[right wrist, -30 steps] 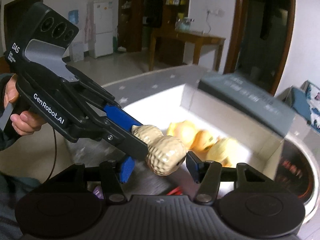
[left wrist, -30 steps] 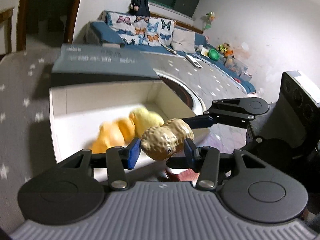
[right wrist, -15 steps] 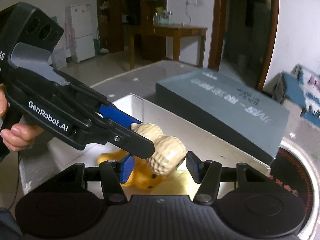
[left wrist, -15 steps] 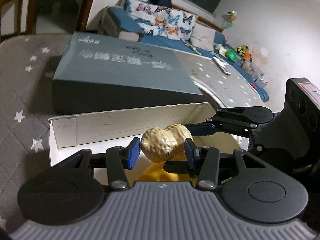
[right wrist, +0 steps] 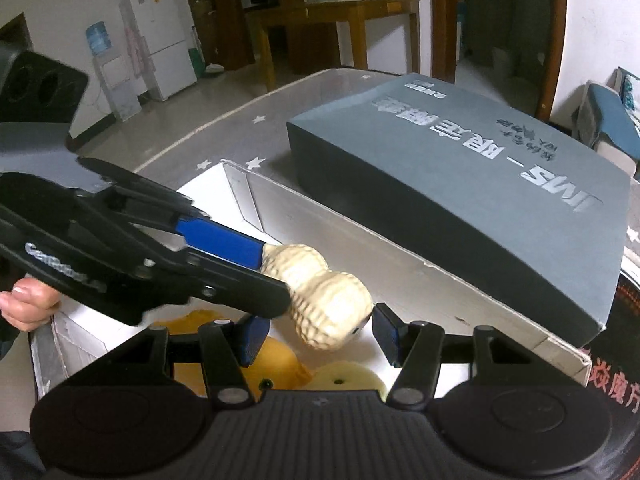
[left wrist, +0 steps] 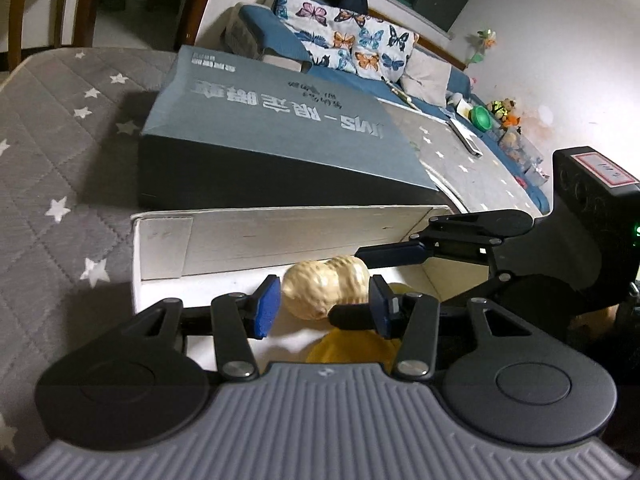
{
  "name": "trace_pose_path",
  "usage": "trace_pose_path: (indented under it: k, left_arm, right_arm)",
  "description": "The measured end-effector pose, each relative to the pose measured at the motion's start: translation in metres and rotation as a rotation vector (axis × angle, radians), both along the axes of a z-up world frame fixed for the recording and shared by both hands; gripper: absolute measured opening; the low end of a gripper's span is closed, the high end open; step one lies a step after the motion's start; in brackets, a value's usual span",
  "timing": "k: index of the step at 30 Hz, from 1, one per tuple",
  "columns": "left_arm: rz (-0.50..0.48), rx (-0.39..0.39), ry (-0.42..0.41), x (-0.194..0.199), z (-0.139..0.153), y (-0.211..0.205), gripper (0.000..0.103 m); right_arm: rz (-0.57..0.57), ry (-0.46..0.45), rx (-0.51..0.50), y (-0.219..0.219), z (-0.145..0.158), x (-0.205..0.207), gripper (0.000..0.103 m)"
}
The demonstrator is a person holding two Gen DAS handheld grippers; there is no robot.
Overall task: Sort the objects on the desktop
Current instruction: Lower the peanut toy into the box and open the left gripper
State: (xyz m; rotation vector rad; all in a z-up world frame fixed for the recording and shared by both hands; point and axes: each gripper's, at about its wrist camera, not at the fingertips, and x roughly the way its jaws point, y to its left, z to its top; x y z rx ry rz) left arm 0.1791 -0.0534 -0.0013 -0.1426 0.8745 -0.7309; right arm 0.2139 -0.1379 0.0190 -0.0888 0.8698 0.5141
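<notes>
Grey star-print cloth (left wrist: 48,152) over a table; sofa (left wrist: 340,48) with butterfly cushions behind, by a white wall.

Item 1: peanut (left wrist: 326,290). Tan, ridged, two-lobed toy with a small dot eye. It is held in the air above the box interior and touches neither floor nor walls.

Item 2: box (left wrist: 300,240). White, open-topped, on the cloth. It holds yellow toys (right wrist: 280,356) at the near end, directly below the peanut.

Item 3: lid (left wrist: 280,128). Grey-blue with printed lettering, flat on the cloth just behind the box's long wall.

Item 4: left gripper (left wrist: 322,310). Its jaws are closed on the peanut, blue pads against either side. The right wrist view shows them clamping the far lobe.

Item 5: right gripper (right wrist: 316,334). Its jaws are drawn in around the peanut's near lobe. The left wrist view shows its fingers above and below that lobe. Contact at one pad is hidden behind the other tool.

Item 6: hand (right wrist: 24,308). It is on the left gripper's handle at the frame edge.

Step in hand, as judged: the peanut is being delivered into the box with the other toys. It is over the box but not yet let go.

Next move, as judged:
- Lower it a little toward a bare patch of floor beside the yellow toys.
- Part both pairs of jaws together. One gripper letting go alone would leave the peanut hanging from the other, and it might twist.
- Lift both tools clear of the box walls.
</notes>
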Motion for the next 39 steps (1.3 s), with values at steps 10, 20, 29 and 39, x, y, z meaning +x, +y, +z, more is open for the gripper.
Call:
trace_pose_path:
  k: [10,20,29,39]
  left_arm:
    - [-0.062,-0.036,-0.112,-0.080,0.035,0.018,0.049]
    - [-0.218,-0.016,-0.100,-0.165,0.029,0.009,0.049]
    - [-0.245,0.060,0.011,-0.161,-0.014,-0.023,0.049]
    - [-0.267,0.059,0.083,-0.153,-0.037,-0.039,0.049]
  right_arm:
    - [-0.044,-0.143,-0.007,-0.015,0.032,-0.068,0.070]
    - [-0.063,-0.265,-0.008,-0.033,0.060,-0.211,0.078]
    - [-0.121,-0.095,-0.026,-0.029,-0.004,-0.242,0.077]
    - [-0.136,-0.072,-0.021,-0.022,-0.023,-0.233,0.067]
